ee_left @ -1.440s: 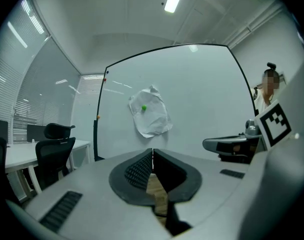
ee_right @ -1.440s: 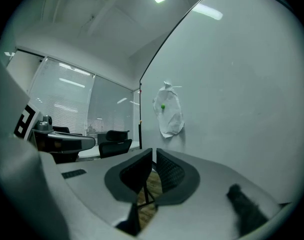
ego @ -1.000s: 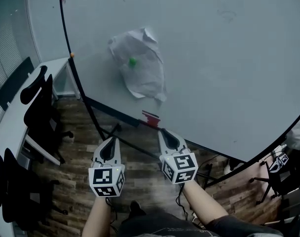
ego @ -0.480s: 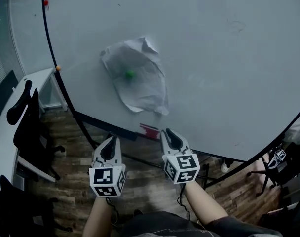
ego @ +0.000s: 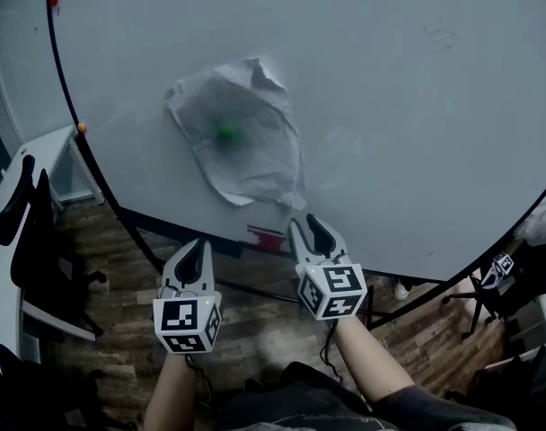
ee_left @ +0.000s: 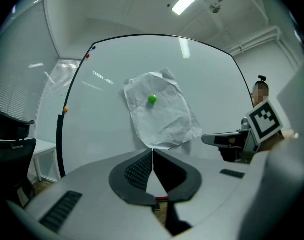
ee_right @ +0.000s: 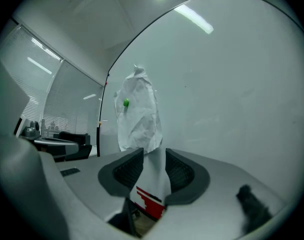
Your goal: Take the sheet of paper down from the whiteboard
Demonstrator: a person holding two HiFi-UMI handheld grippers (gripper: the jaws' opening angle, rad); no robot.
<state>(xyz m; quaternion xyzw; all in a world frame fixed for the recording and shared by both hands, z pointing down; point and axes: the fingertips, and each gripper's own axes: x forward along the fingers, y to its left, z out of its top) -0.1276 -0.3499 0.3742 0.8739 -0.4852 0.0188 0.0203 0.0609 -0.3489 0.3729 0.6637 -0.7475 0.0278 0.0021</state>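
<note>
A crumpled white sheet of paper [ego: 242, 137] hangs on the whiteboard [ego: 417, 106], pinned by a green magnet [ego: 226, 133]. The sheet of paper [ee_left: 161, 114] and its green magnet [ee_left: 152, 99] also show in the left gripper view, and the sheet of paper [ee_right: 138, 116] in the right gripper view. My left gripper [ego: 195, 251] is shut and empty, below and left of the sheet. My right gripper [ego: 309, 230] sits just under the sheet's lower right corner, its jaws opening with nothing between them. In the left gripper view the right gripper [ee_left: 219, 140] stands at the right.
A red and white eraser [ego: 266, 238] lies on the board's lower ledge, between the grippers. Black office chairs [ego: 26, 241] and a white desk [ego: 4, 268] stand at the left. An orange magnet [ego: 81, 127] sits on the board's frame. The floor is wood plank.
Both grippers have moved closer to the whiteboard and the sheet. The right gripper's jaws have gone from shut to open. The left gripper stays shut.
</note>
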